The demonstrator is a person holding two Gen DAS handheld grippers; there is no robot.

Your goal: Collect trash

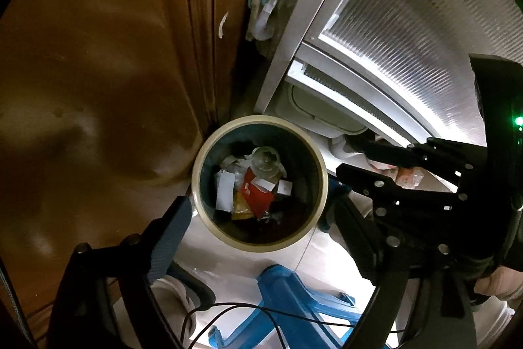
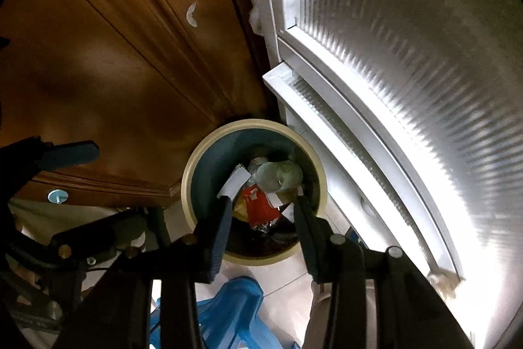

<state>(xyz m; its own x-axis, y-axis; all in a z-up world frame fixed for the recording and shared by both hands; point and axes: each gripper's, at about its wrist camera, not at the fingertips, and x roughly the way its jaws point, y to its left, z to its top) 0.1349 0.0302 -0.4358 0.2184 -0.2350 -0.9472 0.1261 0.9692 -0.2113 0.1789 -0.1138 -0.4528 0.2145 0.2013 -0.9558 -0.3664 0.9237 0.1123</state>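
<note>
Right wrist view: right gripper point(image 2: 261, 208), released, hovers inside bin rim point(image 2: 189, 175); left released.

From where I stand, nothing on the wrappers point(image 1: 258, 195) and paper slips in the bin point(image 1: 196, 185) can be read.

Pretty dim overall, with the only real light pouring through the ribbed glass door panel point(image 2: 408, 80) on the right, which blows out to white glare. The wooden cabinet point(image 1: 98, 71) sits in murky shadow, and the fisheye bends everything toward black corners.
</note>
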